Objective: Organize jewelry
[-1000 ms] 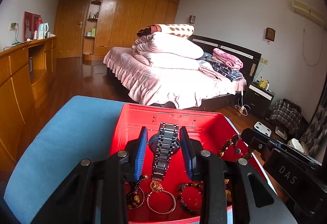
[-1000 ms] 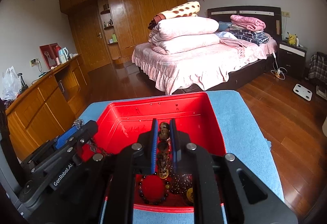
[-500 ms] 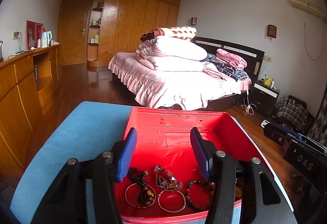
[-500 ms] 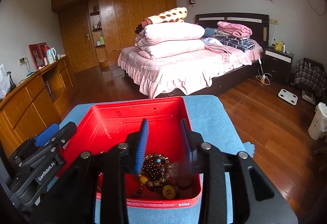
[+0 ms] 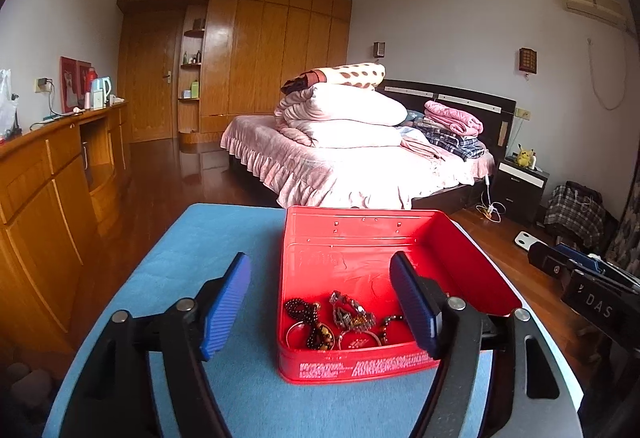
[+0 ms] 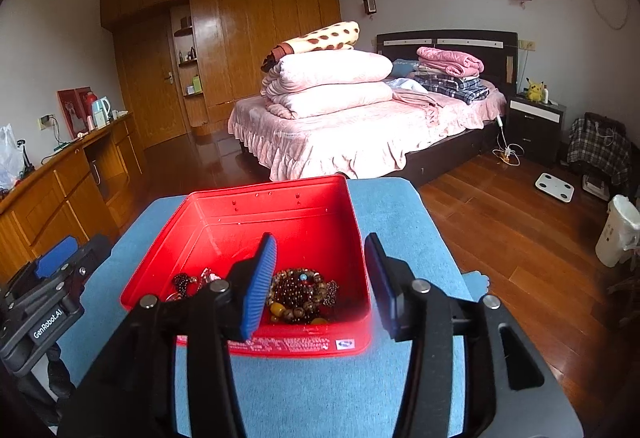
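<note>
A red tin box (image 5: 352, 234) (image 6: 256, 214) stands on a blue cloth-covered table (image 5: 224, 238) (image 6: 400, 222). Bead bracelets, bangles and a metal watch (image 5: 352, 312) lie piled at its near end; a heap of brown bead bracelets (image 6: 302, 292) shows in the right wrist view. My left gripper (image 5: 320, 302) is open and empty, held back above the box's near left corner. My right gripper (image 6: 320, 278) is open and empty, above the box's near right part. Each gripper shows at the edge of the other's view, the right one (image 5: 580, 278) and the left one (image 6: 52, 274).
A bed (image 5: 360, 162) with stacked pink bedding stands beyond the table. A wooden sideboard (image 5: 48, 174) runs along the left wall. A nightstand (image 6: 536, 126), a white scale (image 6: 554, 187) and a white bin (image 6: 618, 230) are at the right on the wooden floor.
Both grippers let go of their jewelry, the left a metal watch, the right a bead bracelet, opened wide and drew back and up from the box. The pieces now lie in the box.
</note>
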`<action>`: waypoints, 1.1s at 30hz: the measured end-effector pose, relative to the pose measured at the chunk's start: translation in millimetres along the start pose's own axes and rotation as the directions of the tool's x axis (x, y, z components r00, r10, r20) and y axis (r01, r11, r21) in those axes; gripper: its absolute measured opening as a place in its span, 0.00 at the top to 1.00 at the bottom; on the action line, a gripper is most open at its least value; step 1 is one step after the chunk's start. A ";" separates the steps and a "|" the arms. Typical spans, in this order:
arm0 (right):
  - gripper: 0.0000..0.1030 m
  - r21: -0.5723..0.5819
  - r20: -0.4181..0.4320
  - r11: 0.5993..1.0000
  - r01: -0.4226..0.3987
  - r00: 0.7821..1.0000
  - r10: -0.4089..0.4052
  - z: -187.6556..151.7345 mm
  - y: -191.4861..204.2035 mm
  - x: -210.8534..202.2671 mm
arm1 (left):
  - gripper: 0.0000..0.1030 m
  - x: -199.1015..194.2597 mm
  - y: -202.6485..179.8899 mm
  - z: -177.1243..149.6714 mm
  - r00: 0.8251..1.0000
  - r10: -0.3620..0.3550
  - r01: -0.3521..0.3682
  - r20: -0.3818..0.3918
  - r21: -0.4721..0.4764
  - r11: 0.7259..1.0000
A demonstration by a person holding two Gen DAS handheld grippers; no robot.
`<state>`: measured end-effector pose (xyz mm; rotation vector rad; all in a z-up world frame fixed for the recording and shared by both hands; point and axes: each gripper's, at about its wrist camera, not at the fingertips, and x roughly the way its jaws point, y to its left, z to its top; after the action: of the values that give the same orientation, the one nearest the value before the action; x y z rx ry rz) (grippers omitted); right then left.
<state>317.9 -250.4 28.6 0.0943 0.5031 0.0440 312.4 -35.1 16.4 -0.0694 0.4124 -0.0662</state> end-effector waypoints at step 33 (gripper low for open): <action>0.05 -0.073 0.168 0.995 -0.063 0.983 0.074 -65.6 8.3 -149.9 | 0.06 -144.8 15.2 -44.8 0.991 0.044 -0.048 0.126 0.032 0.998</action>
<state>154.9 -246.7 44.1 0.0486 0.3272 0.1195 162.7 -11.1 31.8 -0.0296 0.2873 -0.0232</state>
